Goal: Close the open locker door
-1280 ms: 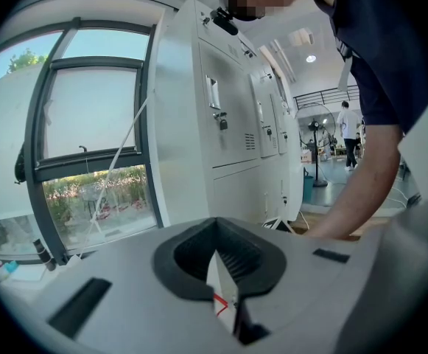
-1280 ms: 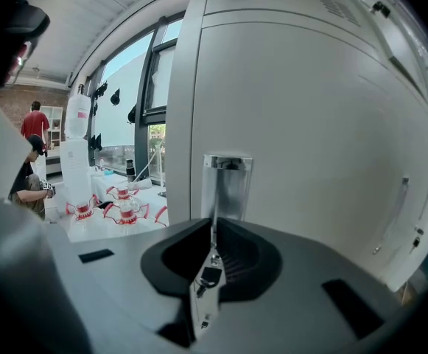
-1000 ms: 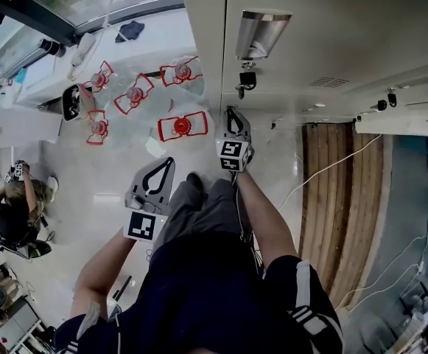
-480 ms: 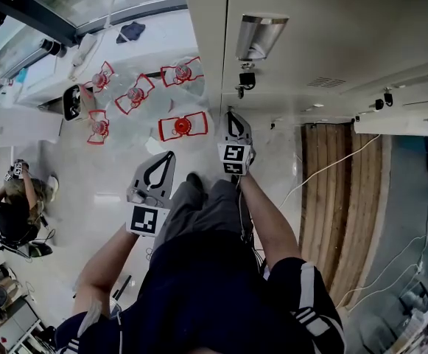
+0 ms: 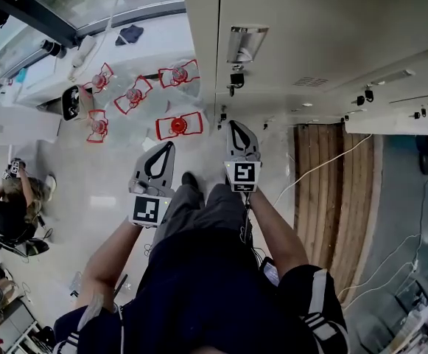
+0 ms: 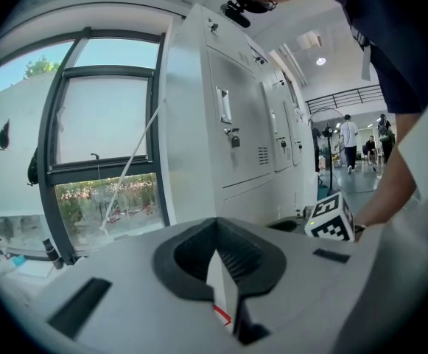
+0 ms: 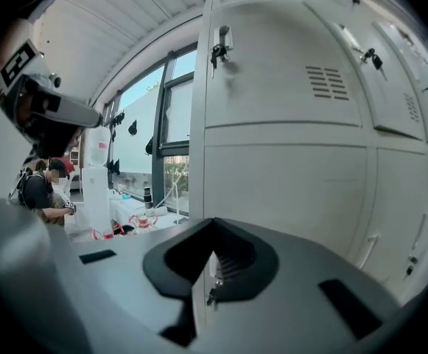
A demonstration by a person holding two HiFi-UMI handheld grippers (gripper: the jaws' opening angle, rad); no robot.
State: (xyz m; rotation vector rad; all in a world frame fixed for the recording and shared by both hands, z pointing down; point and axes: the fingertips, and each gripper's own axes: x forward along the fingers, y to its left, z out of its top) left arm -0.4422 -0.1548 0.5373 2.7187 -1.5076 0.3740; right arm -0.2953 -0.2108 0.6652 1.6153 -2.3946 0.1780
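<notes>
- Locker door (image 7: 280,65): white, filling 12 to 2 o'clock of the right gripper view. Latch (image 7: 221,46) near its upper left edge, vent slots (image 7: 334,82) toward 1 o'clock. Seemingly level with the neighbouring fronts, though not certain from these angles.
- Locker bank (image 5: 309,21): 12 to 3 o'clock of the head view, its left edge running straight down toward the grippers.
- Right gripper (image 5: 234,125): jaws pressed together on nothing, tip aimed at 12 o'clock, near the foot of the locker bank.
- Left gripper (image 5: 169,147): likewise closed and empty, at 9 o'clock of the right gripper, apart from the lockers.
- Marker cubes (image 5: 243,175): black-and-white square code patterns only. Print on the locker fronts too small to read.
- Pale floor (image 5: 88,175): open room at 9 o'clock of the left gripper.
- Red-framed items (image 5: 178,126): clustered at 11 o'clock, beside the locker bank's left edge.
- Seated person (image 5: 11,212): far 9 o'clock edge of the head view.
- Wood-look strip (image 5: 331,198): at 3 o'clock, crossed by a white cable (image 5: 324,164).
</notes>
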